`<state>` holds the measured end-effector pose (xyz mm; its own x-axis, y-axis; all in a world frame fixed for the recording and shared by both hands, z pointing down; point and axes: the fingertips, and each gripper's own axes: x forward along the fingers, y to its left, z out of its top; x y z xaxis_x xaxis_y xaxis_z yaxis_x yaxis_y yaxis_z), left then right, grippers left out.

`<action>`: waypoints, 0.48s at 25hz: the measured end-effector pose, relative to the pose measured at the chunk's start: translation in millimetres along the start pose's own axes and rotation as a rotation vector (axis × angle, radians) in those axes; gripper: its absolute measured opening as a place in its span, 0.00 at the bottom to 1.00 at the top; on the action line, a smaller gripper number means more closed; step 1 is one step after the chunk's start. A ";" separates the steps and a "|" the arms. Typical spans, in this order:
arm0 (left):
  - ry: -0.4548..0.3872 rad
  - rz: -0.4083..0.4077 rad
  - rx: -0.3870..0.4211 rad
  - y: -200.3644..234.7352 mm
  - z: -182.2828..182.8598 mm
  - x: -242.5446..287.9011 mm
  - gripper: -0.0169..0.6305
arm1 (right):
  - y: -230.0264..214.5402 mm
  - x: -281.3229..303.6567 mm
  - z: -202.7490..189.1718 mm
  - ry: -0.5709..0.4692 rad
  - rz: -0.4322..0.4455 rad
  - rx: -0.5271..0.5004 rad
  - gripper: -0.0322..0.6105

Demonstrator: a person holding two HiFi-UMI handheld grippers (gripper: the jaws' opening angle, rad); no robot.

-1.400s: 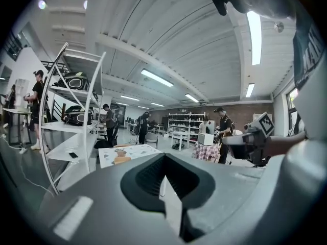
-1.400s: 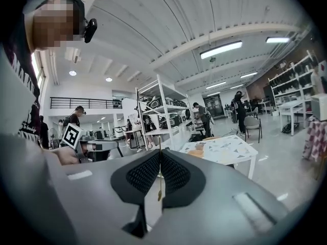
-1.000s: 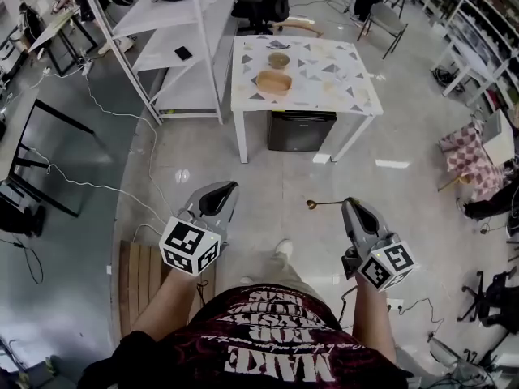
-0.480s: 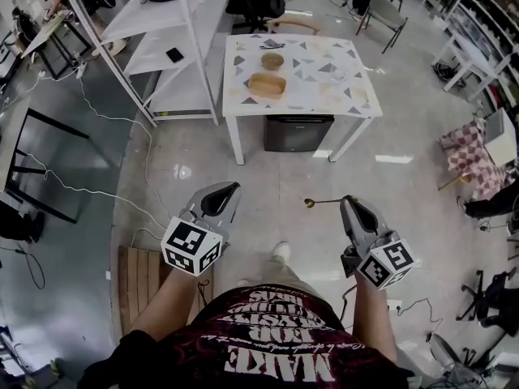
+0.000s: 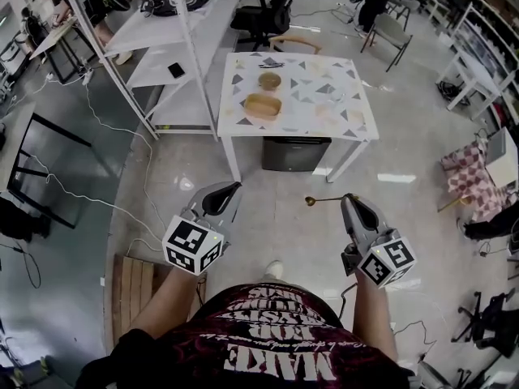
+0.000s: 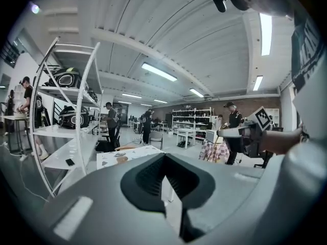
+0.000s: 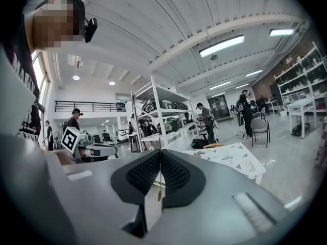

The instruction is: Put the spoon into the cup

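A thin gold spoon (image 5: 324, 200) sticks out to the left from my right gripper (image 5: 350, 199), which is shut on its handle and held at waist height over the floor. In the right gripper view the spoon (image 7: 159, 188) shows as a fine line between the closed jaws of the right gripper (image 7: 160, 158). My left gripper (image 5: 223, 194) is shut with nothing in it, as the left gripper view (image 6: 164, 157) confirms. The small brown cup (image 5: 269, 80) stands on a white table (image 5: 324, 108) with a triangle pattern, well ahead of both grippers.
A shallow wooden bowl (image 5: 263, 105) sits on the table just in front of the cup. A dark cabinet (image 5: 296, 153) stands under the table. White metal shelving (image 5: 174, 47) flanks the table's left side. Cables trail over the floor at left, and a wooden pallet (image 5: 134, 294) lies near my left arm.
The table has slid lower and to the left in the head view and looks slightly nearer. Both grippers hold the same pose, the spoon still in the right one.
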<state>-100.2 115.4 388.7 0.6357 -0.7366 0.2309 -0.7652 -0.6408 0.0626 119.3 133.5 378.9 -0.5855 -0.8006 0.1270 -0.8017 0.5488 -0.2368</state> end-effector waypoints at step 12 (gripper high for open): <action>0.001 0.025 0.046 -21.8 25.3 46.4 0.03 | -65.3 -3.2 26.5 -0.062 0.015 -0.003 0.10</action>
<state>-51.5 89.7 373.5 0.6162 -0.7522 0.2333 -0.7754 -0.6314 0.0123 176.8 93.8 368.5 -0.5888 -0.8058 0.0635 -0.7935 0.5612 -0.2354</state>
